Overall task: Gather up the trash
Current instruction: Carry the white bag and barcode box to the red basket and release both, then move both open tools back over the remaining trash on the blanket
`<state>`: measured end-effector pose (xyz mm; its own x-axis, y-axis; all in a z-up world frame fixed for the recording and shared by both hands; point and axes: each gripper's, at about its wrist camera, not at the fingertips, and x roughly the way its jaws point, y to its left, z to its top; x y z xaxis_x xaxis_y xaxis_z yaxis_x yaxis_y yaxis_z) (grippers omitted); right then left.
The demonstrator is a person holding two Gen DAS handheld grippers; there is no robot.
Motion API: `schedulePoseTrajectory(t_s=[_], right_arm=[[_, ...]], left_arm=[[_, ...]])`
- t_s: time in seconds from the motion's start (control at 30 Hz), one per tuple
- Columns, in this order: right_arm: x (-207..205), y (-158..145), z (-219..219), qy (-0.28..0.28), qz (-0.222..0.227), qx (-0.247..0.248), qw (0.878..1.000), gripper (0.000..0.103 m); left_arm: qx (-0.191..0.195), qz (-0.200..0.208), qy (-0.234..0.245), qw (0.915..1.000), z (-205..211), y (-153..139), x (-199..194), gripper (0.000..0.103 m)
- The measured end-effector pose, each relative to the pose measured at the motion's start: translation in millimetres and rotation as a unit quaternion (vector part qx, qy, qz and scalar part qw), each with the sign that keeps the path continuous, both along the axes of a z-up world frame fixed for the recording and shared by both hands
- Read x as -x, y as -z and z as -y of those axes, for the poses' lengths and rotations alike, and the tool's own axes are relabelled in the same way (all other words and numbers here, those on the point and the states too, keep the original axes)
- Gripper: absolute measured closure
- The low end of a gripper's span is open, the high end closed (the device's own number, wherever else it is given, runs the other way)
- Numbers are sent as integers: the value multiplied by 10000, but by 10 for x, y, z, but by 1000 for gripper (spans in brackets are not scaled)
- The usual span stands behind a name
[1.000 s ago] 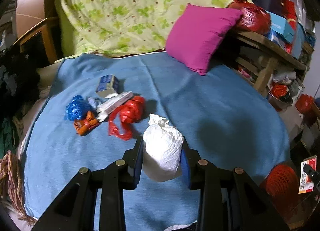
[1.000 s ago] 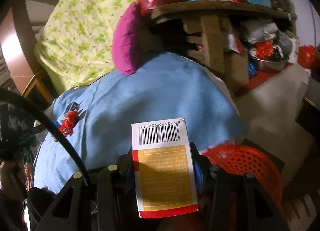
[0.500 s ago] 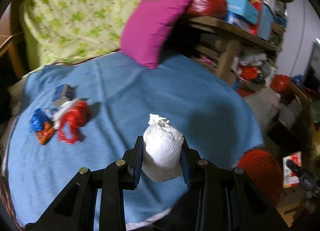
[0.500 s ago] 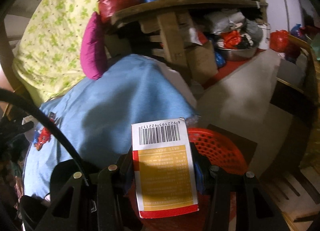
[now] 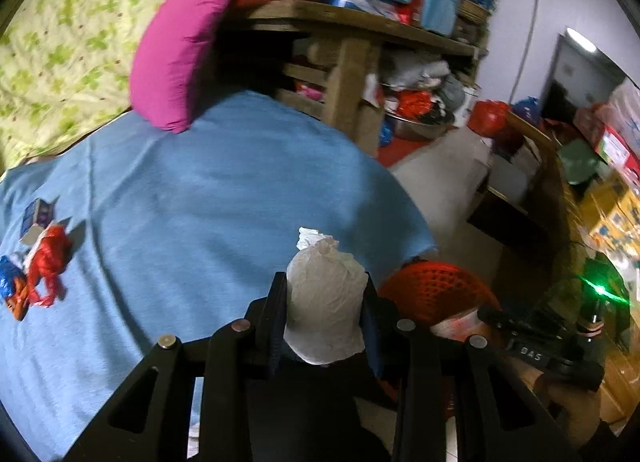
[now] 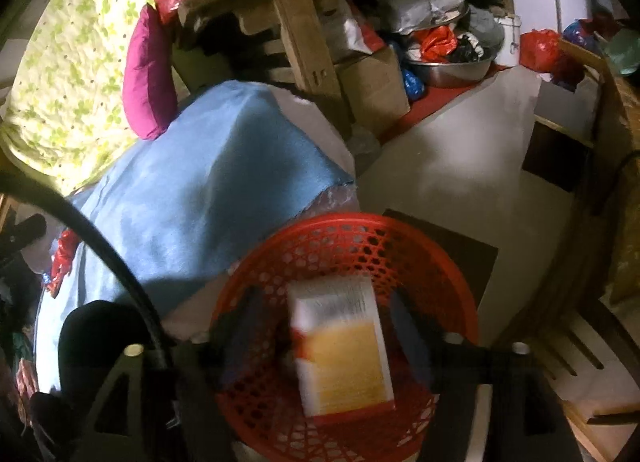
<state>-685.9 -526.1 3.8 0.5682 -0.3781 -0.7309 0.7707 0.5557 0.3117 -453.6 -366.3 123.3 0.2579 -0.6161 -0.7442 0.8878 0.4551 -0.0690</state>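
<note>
Dim room, harsh light from the front; fisheye bends the edges; the falling box (image 6: 340,346) smears with motion blur.

The bed's blue blanket (image 5: 208,197) spreads ahead and left of the left tongs, bearing a magenta pillow (image 5: 180,57) at its far edge and, far off left, 1 small box (image 5: 36,217) touching red and blue bags (image 5: 48,266), while the pale floor (image 6: 460,181) carries the red basket (image 6: 344,238).
</note>
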Motion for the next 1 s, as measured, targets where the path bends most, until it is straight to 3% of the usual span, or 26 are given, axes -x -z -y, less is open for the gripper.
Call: schedulePoseTrajectory(t_s=[0.33, 0.67, 0.73, 0.8, 1.0], right_arm=[[139, -284, -81, 187, 154, 471, 9986, 30], [386, -485, -56, 441, 363, 713, 9958, 30], [417, -501, -30, 485, 391, 715, 9955, 30], [430, -502, -6, 499, 413, 697, 9955, 30], [397, -466, -13, 456, 401, 655, 9960, 30]], left_arm=[[-164, -318, 610, 9975, 347, 161, 335, 68], [-465, -690, 1254, 9886, 812, 408, 673, 66], [-518, -811, 1363, 9860, 869, 439, 695, 54], [-486, -852, 1365, 9858, 921, 450, 686, 32], [-346, -981, 1223, 9870, 879, 382, 539, 29]])
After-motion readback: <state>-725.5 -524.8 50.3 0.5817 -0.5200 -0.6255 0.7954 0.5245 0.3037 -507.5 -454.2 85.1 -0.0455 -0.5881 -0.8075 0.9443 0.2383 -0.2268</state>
